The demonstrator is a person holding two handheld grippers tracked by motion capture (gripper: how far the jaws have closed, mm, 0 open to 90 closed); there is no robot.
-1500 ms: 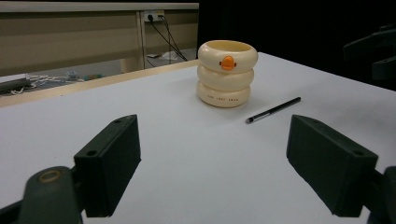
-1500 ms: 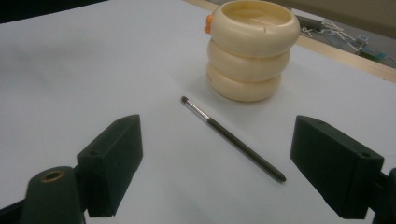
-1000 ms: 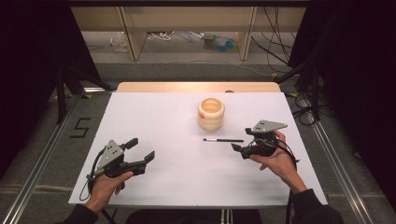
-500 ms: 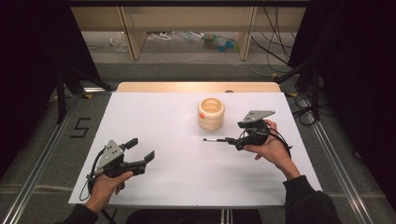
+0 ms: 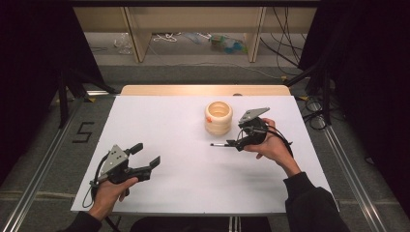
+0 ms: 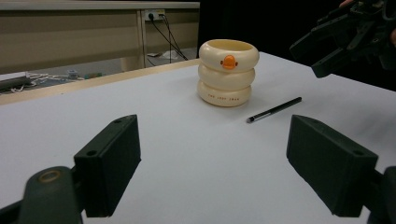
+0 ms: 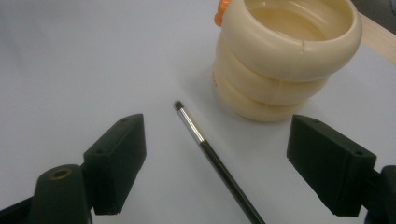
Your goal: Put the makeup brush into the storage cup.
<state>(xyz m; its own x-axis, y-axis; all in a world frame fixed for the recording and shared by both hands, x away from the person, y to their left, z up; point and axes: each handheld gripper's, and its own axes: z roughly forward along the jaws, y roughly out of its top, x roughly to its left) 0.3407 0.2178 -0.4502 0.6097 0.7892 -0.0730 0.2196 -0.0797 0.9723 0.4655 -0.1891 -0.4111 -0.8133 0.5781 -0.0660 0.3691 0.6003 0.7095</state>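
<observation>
Lying on the surface: a thin black brush (image 7: 212, 156), flat on the white table (image 5: 183, 121), right of centre and toward the far edge, its silver ferrule and dark tip pointing to the left edge.
Right gripper (image 5: 238, 144): held low over the brush's handle end, jaws spread wide with the brush lying between them; whether a jaw touches it is hard to tell.
Left gripper (image 5: 145, 159): near the front left corner, jaws wide apart with nothing between them, well apart from the brush.
Cream holder (image 5: 218, 117): three stacked rings with an orange mark, upright just beyond the brush, near but not touching it.
In the way: the holder stands close behind the brush tip; otherwise bare white surface around the brush.
</observation>
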